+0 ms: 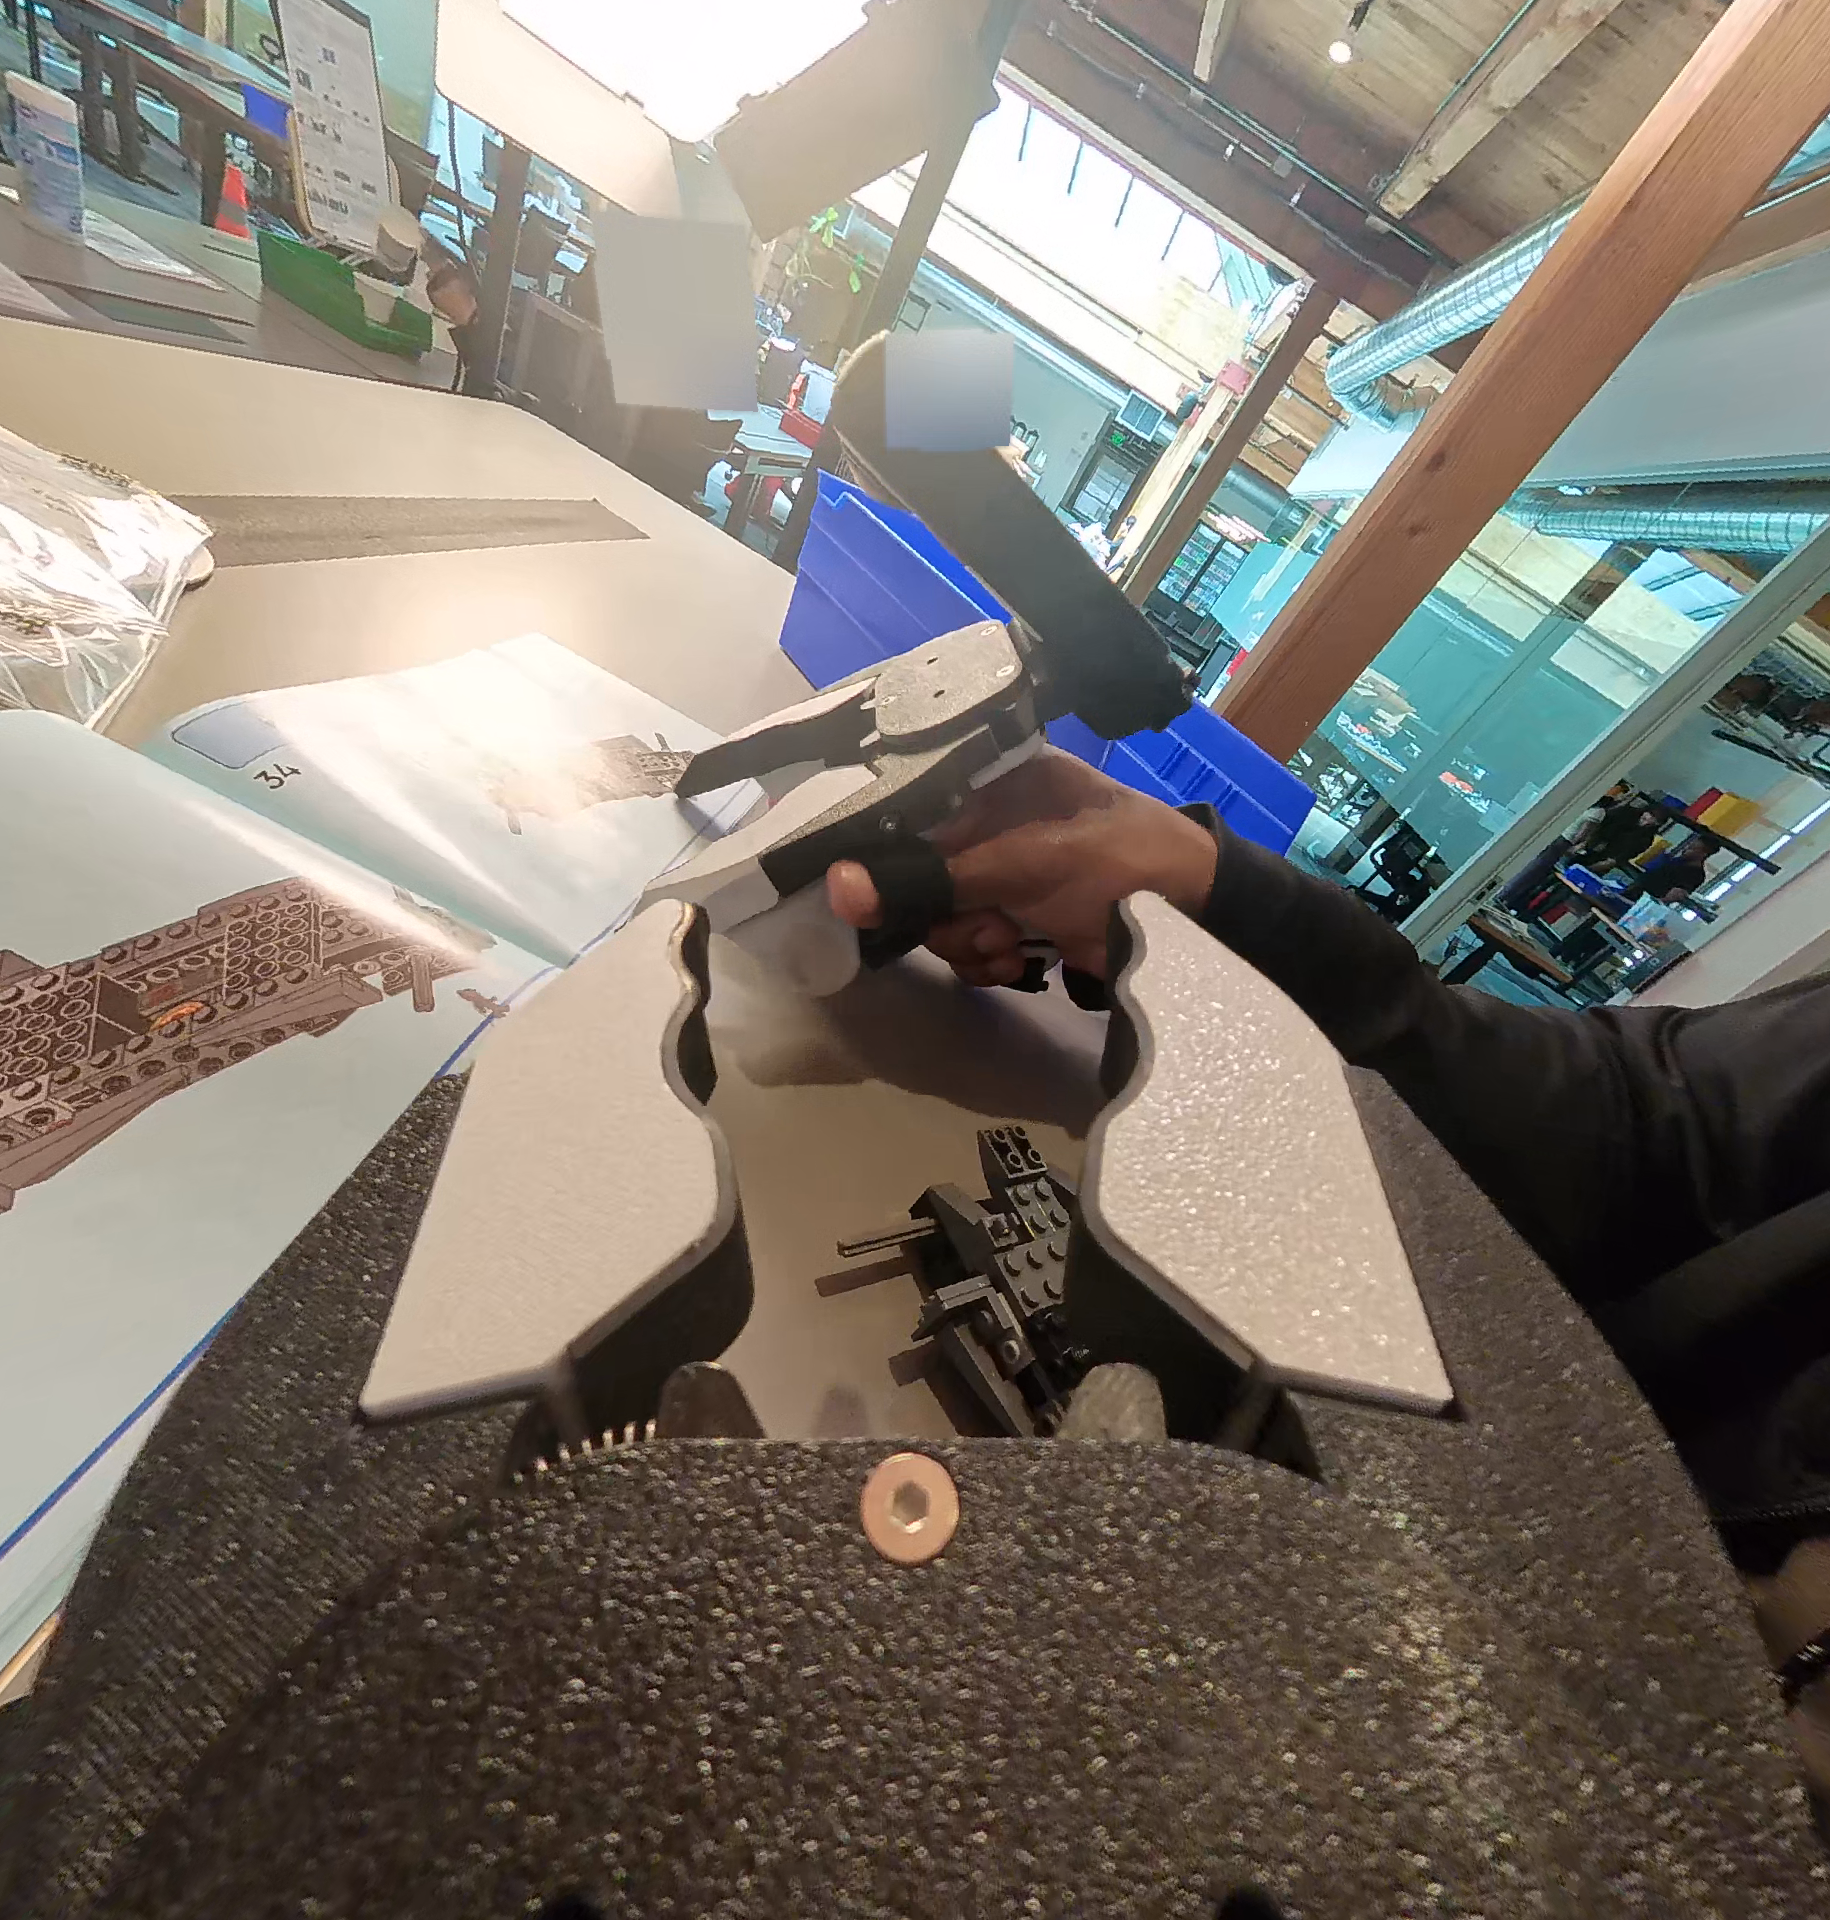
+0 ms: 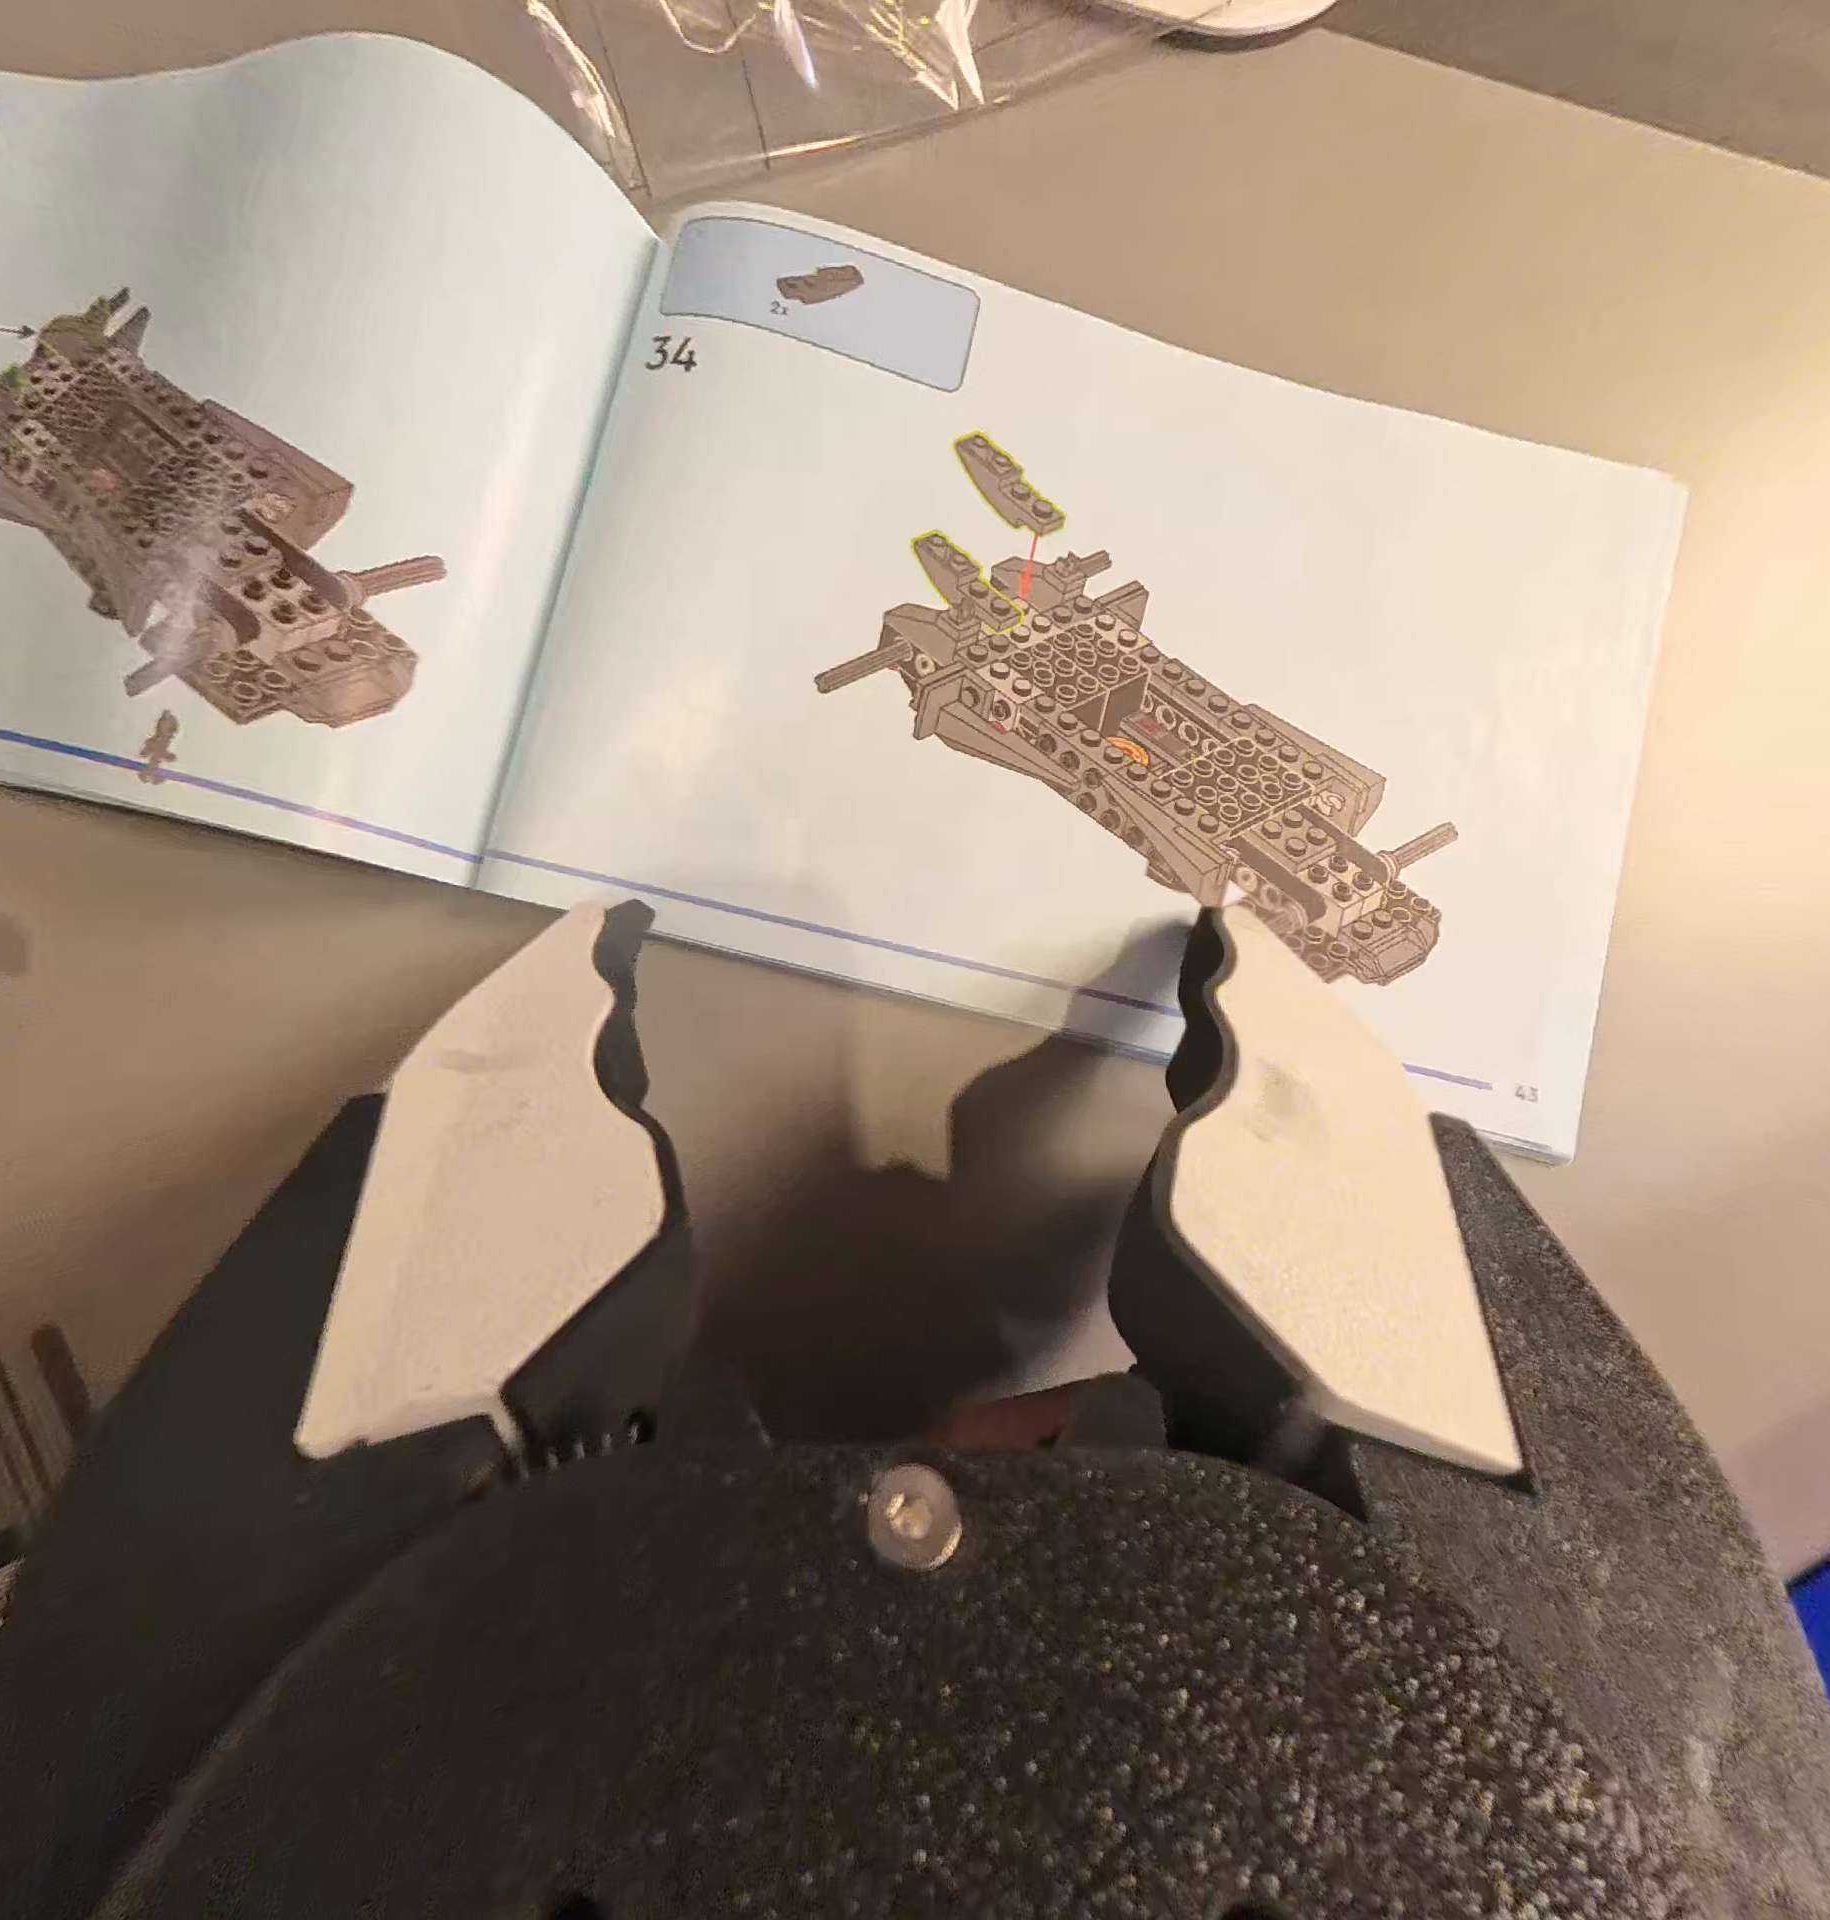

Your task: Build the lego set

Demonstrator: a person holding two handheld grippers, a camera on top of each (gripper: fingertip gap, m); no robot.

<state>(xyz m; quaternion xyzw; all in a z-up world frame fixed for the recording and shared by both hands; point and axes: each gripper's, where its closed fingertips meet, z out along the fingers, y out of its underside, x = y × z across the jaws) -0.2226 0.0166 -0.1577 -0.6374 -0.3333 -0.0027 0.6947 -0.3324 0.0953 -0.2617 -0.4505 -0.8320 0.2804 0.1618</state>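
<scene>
My left gripper (image 1: 906,925) is open above the table. A dark grey brick model (image 1: 994,1278) with axle pins lies on the table below, between the bases of the fingers; the pads do not press on it. My right gripper (image 2: 911,920) is wide open with nothing between its fingers, and hovers over the near edge of an open instruction booklet (image 2: 786,520). The left wrist view shows the right gripper (image 1: 672,842) in a person's hand (image 1: 1056,862), its fingers over the booklet's (image 1: 423,748) edge.
Clear plastic bags (image 1: 49,582) lie at the back left of the beige table (image 1: 423,468); they also show in the right wrist view (image 2: 786,83). Blue bins (image 1: 890,592) stand off the table's far edge. A wooden post (image 1: 1513,364) rises beyond.
</scene>
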